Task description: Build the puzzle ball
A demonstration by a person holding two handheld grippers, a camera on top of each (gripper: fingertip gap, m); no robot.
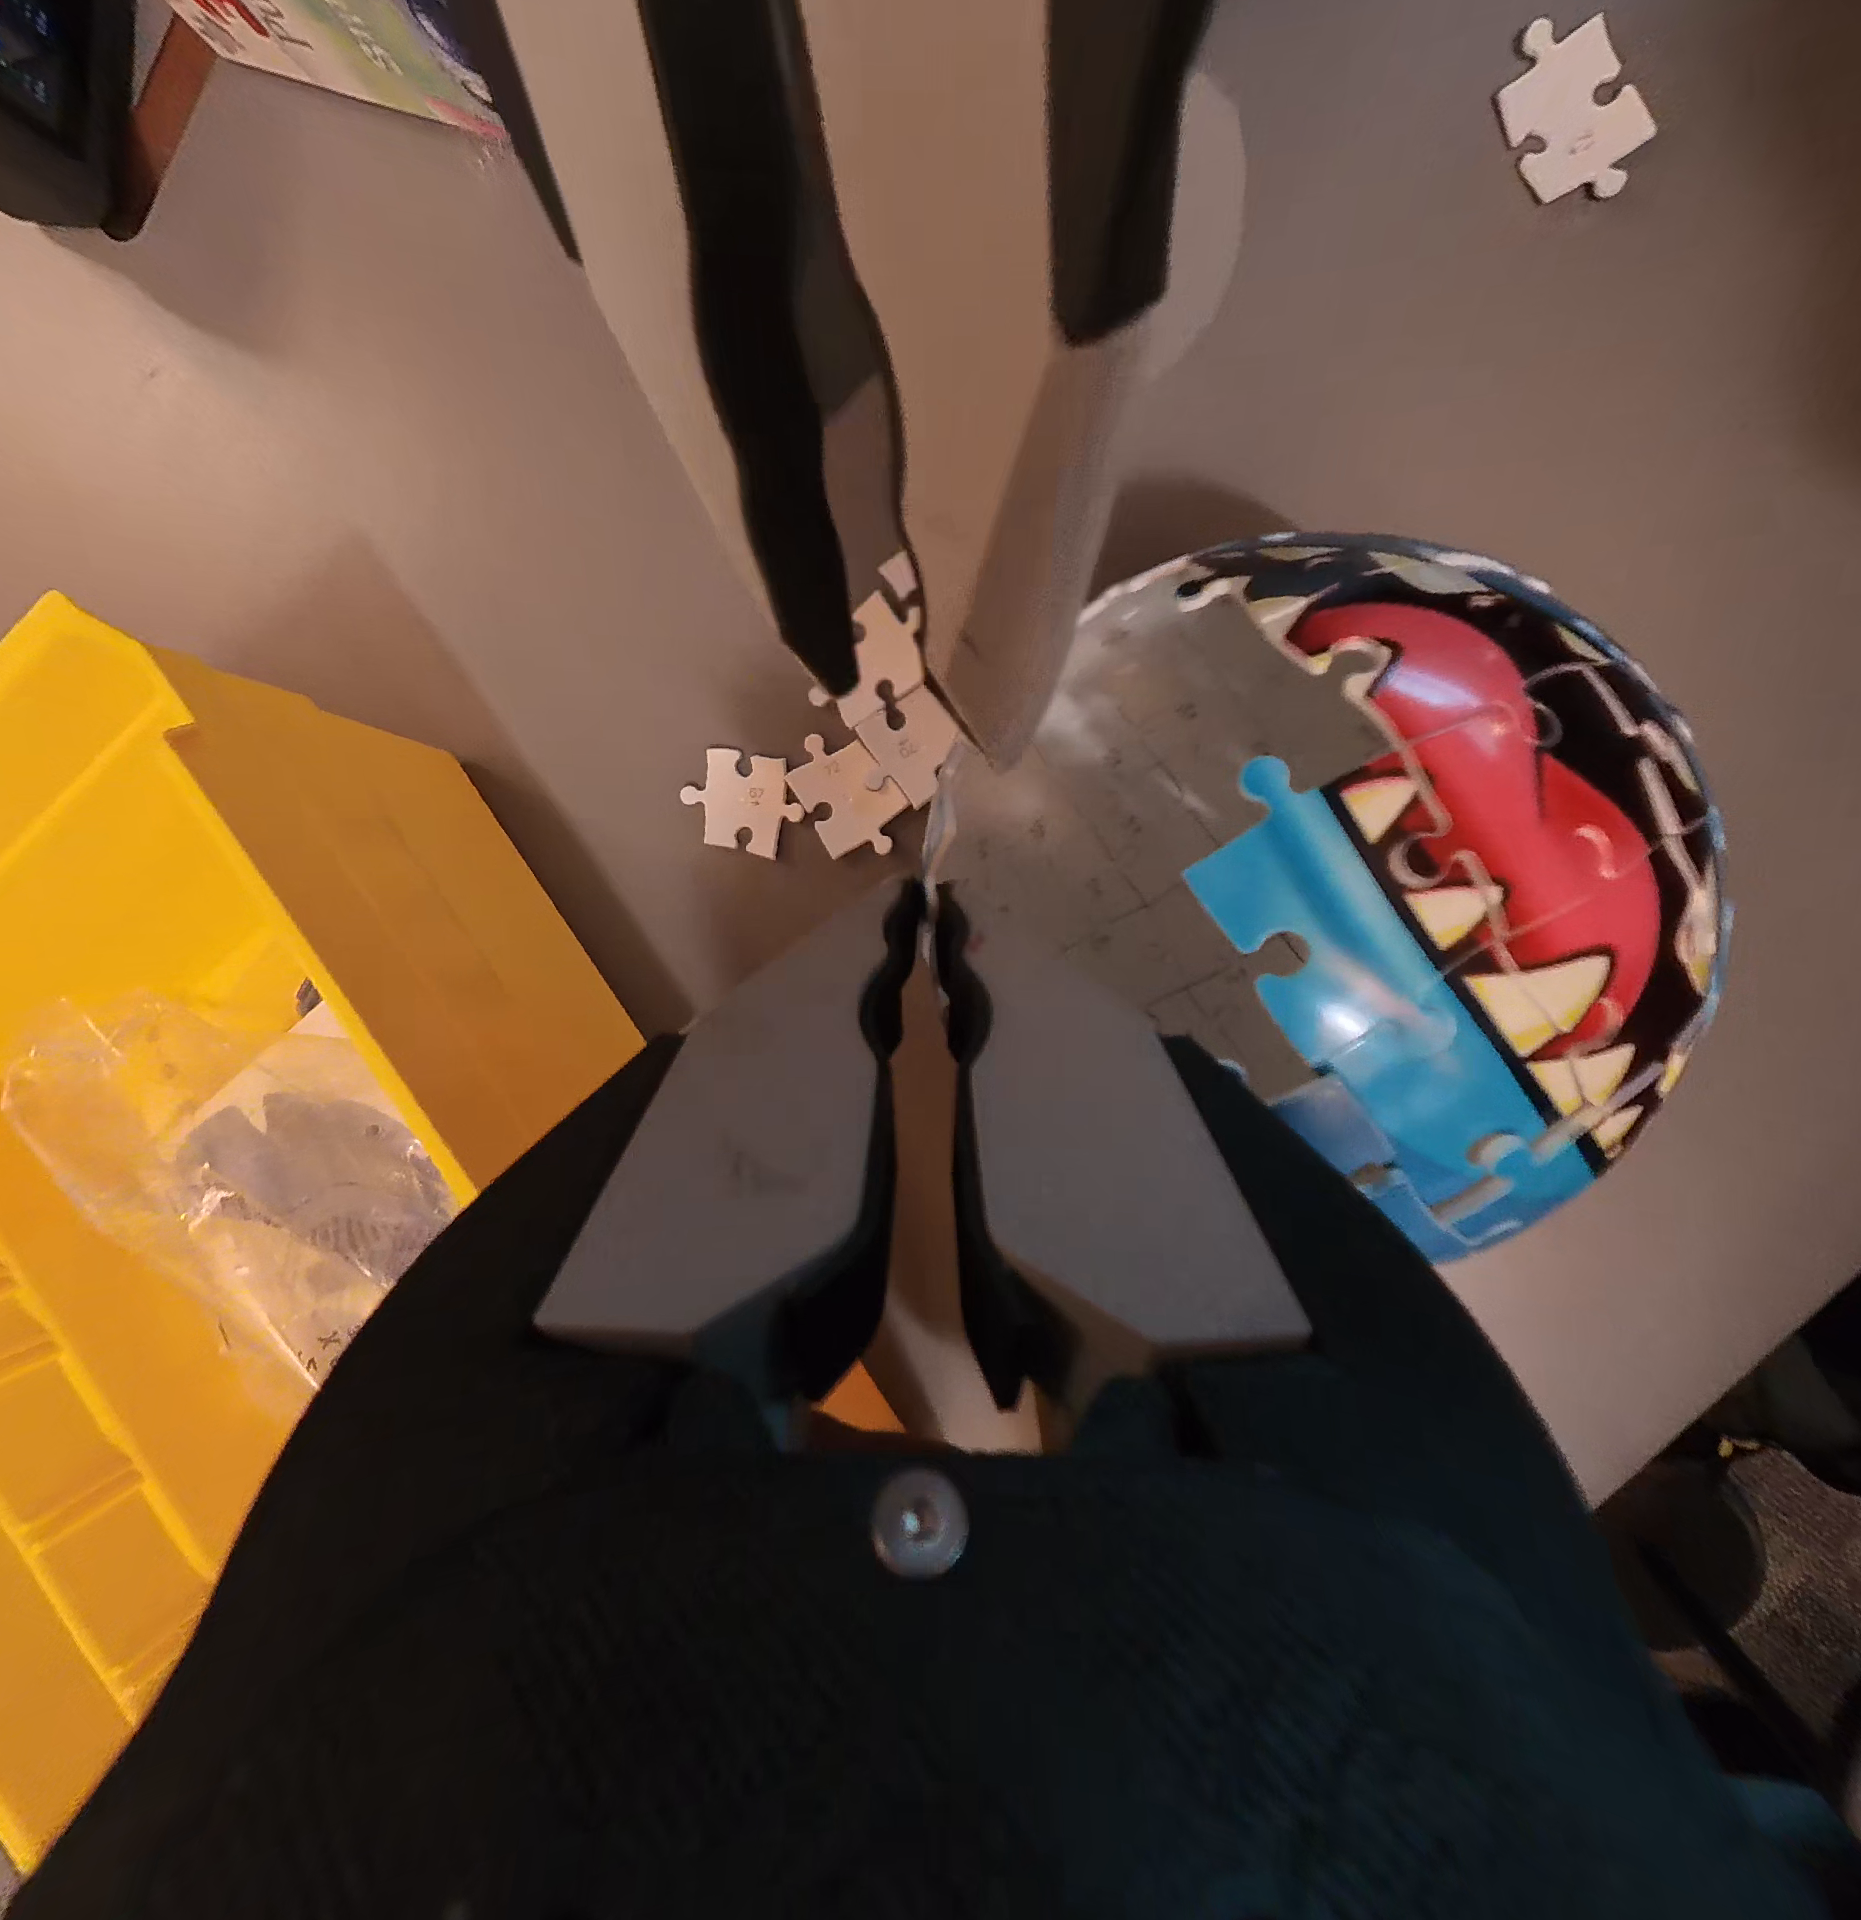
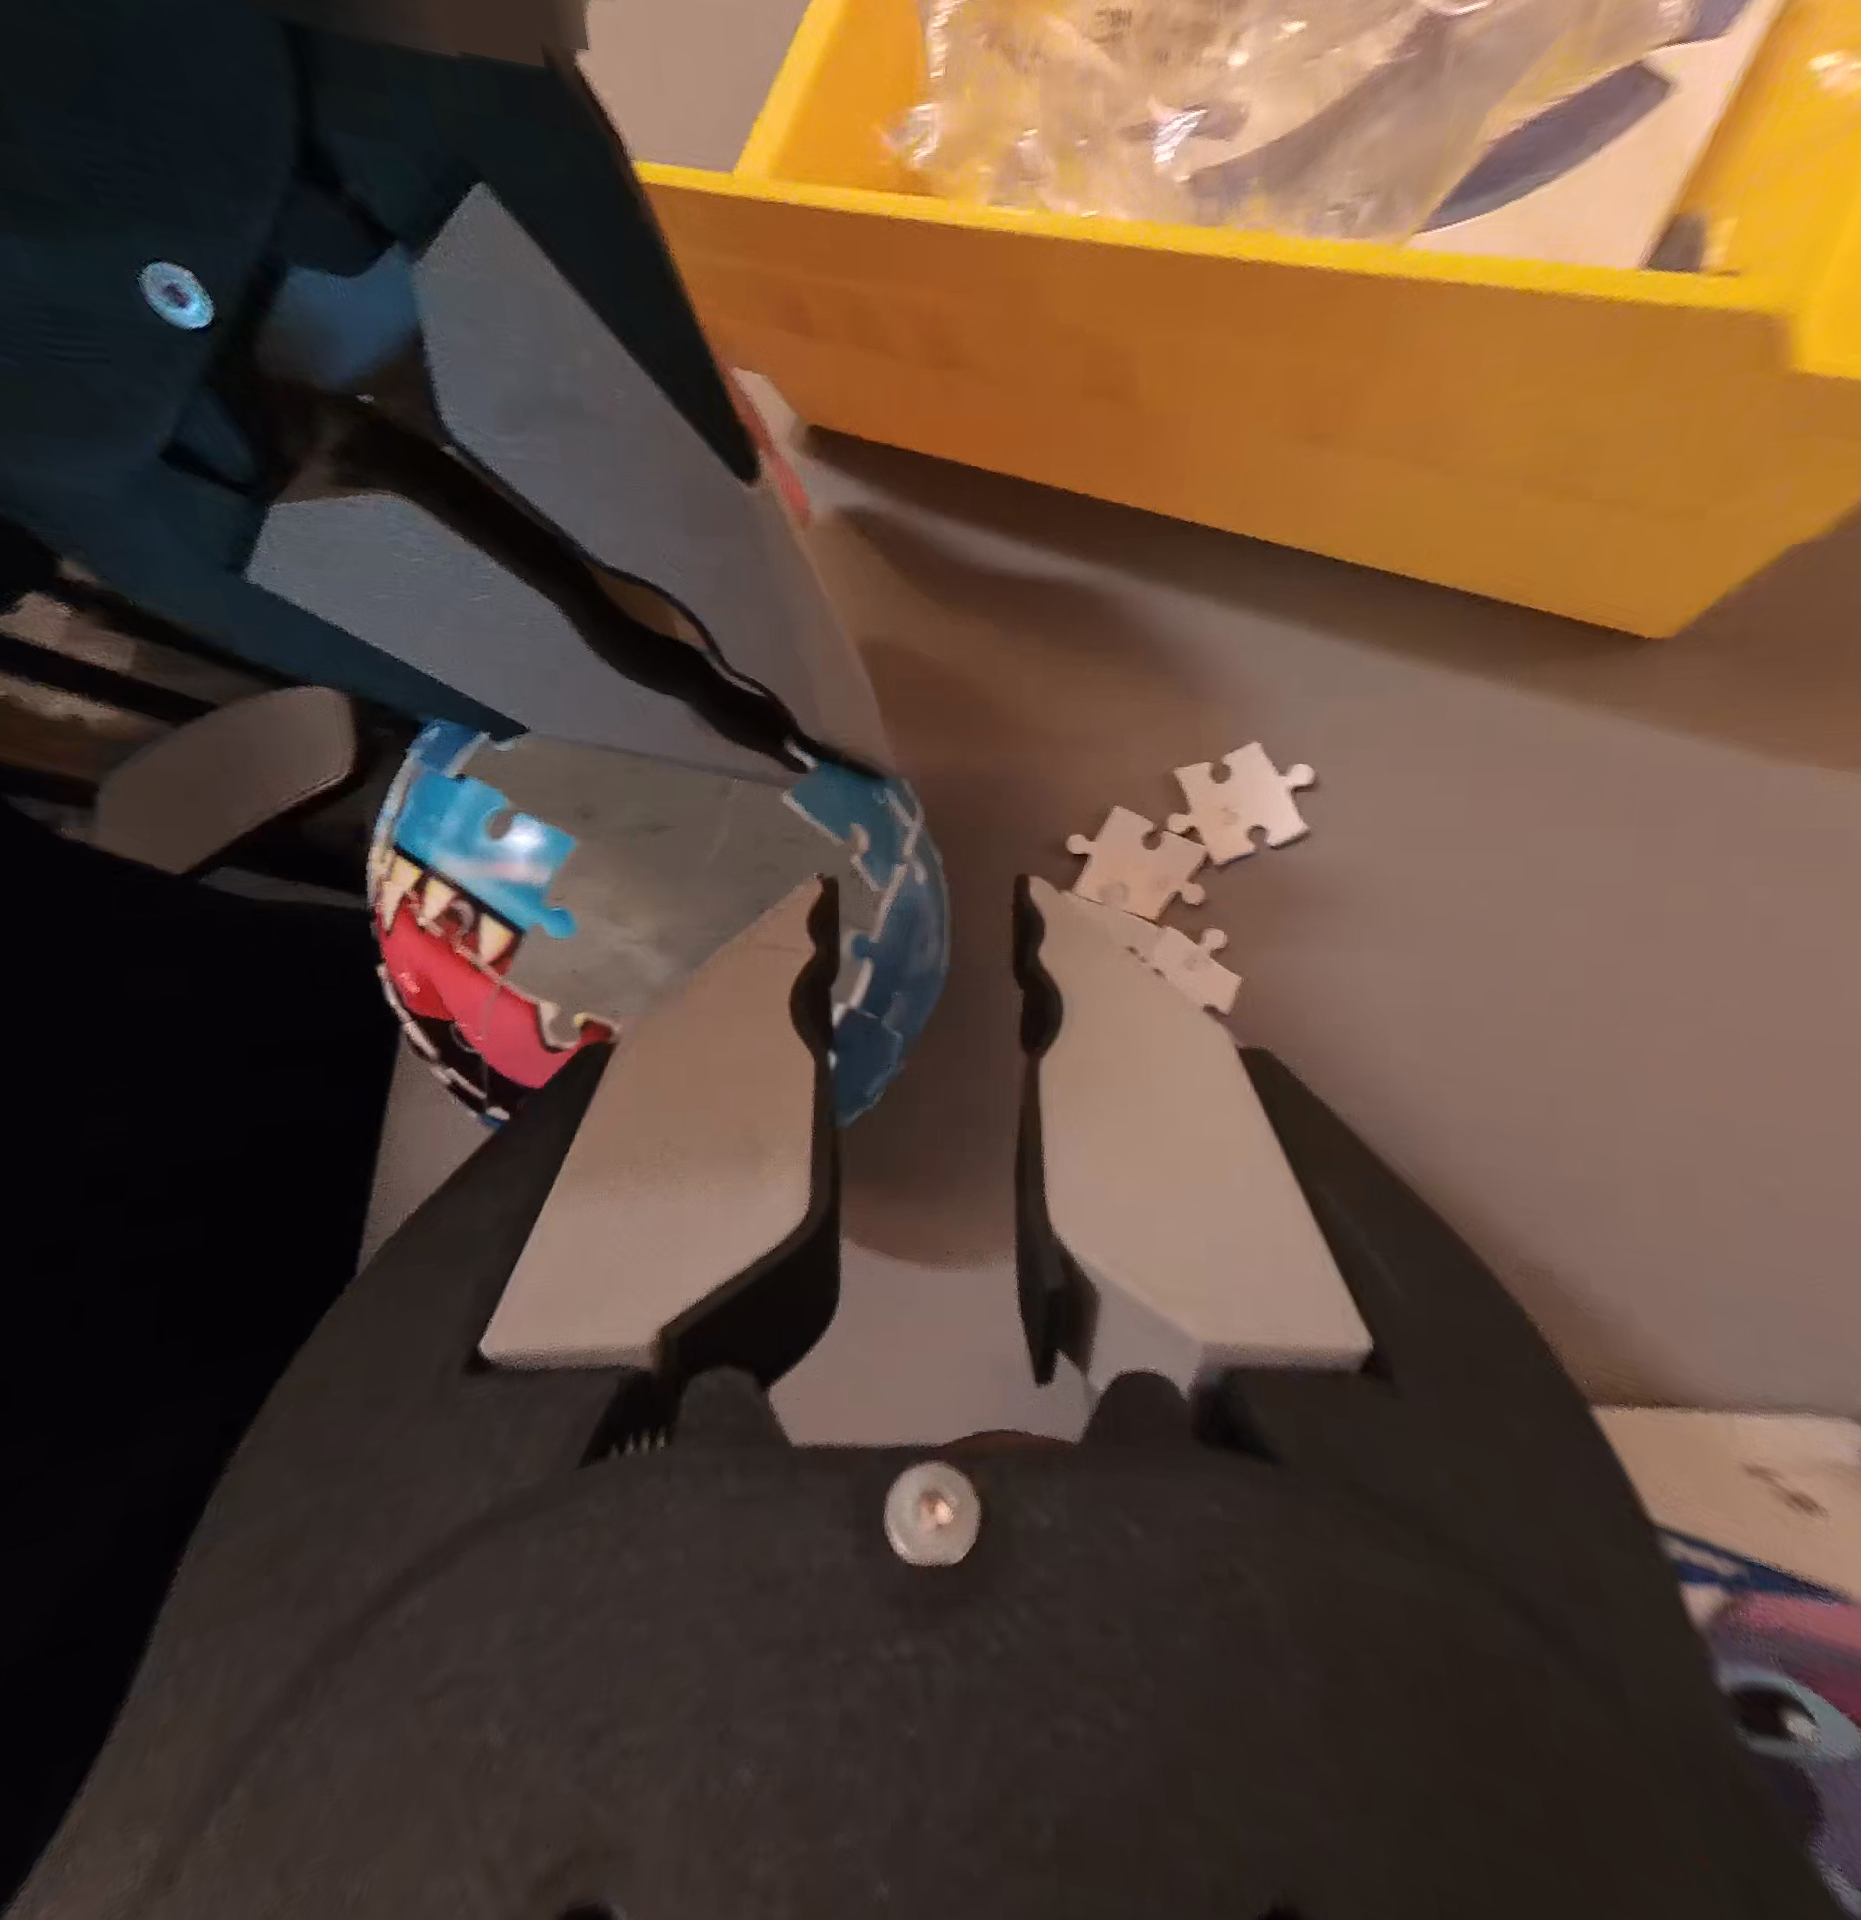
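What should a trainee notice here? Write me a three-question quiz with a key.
1. True or false: the right gripper is shut on a loose puzzle piece.
2. The left gripper pinches: A) the open rim of the puzzle ball; B) a loose piece on the table; C) nothing.
3. Fill in: the clear plastic bag lies in a ___ bin.
Key: 1 false, its fingers stand apart and hold nothing; 2 A; 3 yellow.
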